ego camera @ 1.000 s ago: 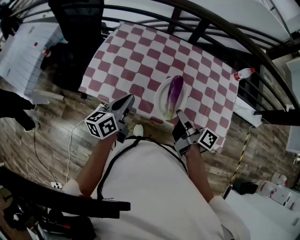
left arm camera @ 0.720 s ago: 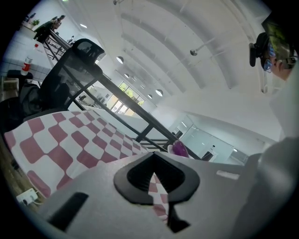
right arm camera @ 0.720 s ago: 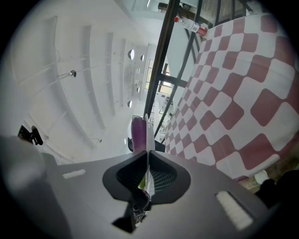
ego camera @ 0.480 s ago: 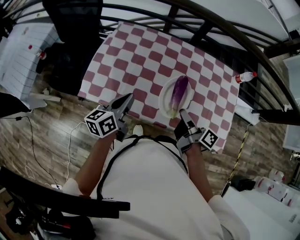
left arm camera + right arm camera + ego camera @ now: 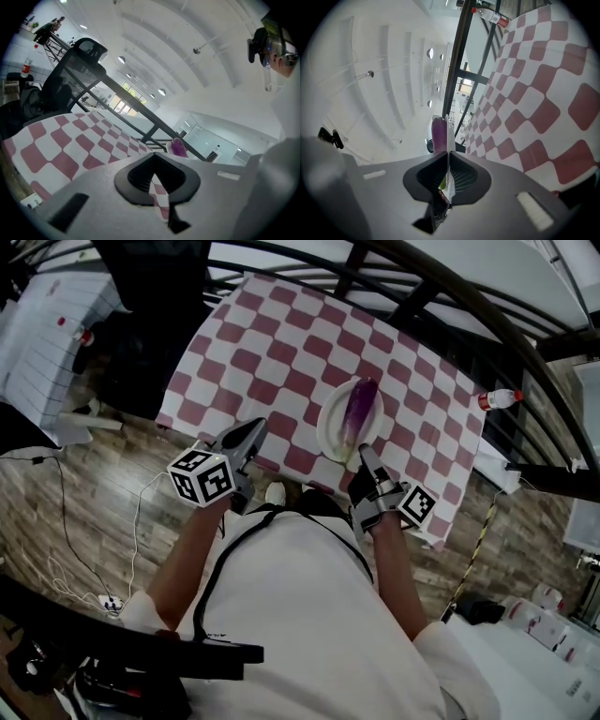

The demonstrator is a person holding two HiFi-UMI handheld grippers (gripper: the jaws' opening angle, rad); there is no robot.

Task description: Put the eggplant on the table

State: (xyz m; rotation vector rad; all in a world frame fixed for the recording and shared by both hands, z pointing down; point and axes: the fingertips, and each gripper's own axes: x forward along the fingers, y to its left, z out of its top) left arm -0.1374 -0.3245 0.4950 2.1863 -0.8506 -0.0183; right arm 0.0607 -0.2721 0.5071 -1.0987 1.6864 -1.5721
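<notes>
At the near edge of the checked table, the right gripper is clamped on the white plate at its six o'clock rim, jaws nearly together on the thin edge. The eggplant lies on that plate. The left gripper, at the plate's nine o'clock, has its jaws together and holds nothing.

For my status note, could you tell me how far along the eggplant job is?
Done: the eggplant lies on a plate over the checked table. In hand: the right gripper pinches the plate's rim. Left: probably letting go. The left gripper is shut, empty.
</notes>
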